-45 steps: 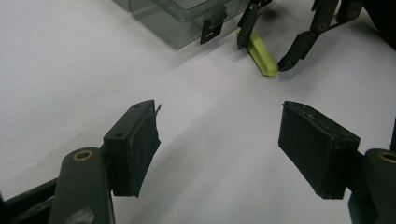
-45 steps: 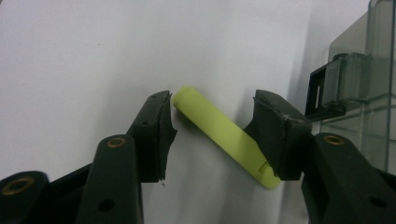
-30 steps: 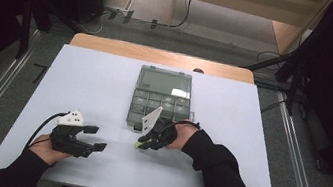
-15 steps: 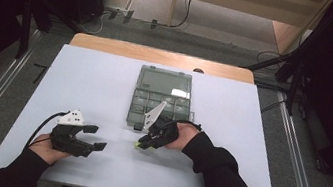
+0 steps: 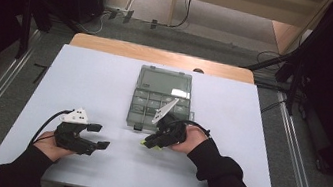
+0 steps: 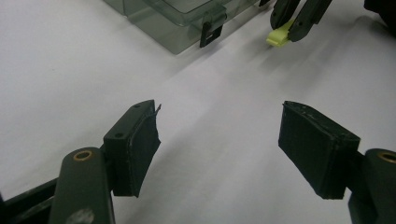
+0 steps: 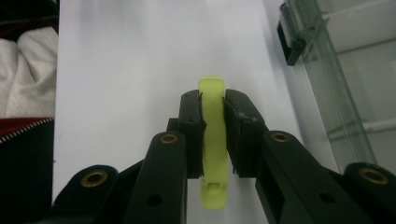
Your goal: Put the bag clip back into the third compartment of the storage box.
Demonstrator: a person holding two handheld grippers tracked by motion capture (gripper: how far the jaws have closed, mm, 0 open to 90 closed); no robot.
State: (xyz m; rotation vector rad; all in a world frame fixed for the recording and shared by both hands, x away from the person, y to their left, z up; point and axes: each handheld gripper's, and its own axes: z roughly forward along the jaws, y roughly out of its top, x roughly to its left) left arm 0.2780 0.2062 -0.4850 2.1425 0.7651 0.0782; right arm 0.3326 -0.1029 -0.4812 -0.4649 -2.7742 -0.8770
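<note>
Lime-yellow plastic is what I have in my right gripper (image 7: 213,135): a small flat yellow-green plastic clip (image 7: 213,140), pinched edge-on between the two black pads, with its rounded tip poking out past the jaws and its squared tail hanging back toward me. In the last moment the jaws have been closing onto it, and they now press it from both sides. I judge the narrow sideways hold is meant to keep the clip upright and steady, so it can be carried to the box without twisting. In the high view the clip (image 5: 146,144) sits low over the counter, just near of the clear grey plastic compartment box (image 5: 162,102), close to the near edge where the box's black latch (image 5: 138,127) sticks out. The box lies in the middle of the counter with its lid swung open to the far side, which leaves the small compartments free to drop things into; what lies in them is too small for me to tell. My left gripper (image 6: 219,144) rests at the near left, well apart from the box, jaws wide and holding nothing, so I read it as parked and waiting. From its camera I can see the clip (image 6: 278,36) off to the far right in the other gripper. The pale white counter (image 5: 95,82) is smooth and matte, with a strip of wooden edge (image 5: 160,56) along its far side. Around it, the room is dim, with a grey floor, metal rails on both sides, and dark cables trailing on the far floor.
</note>
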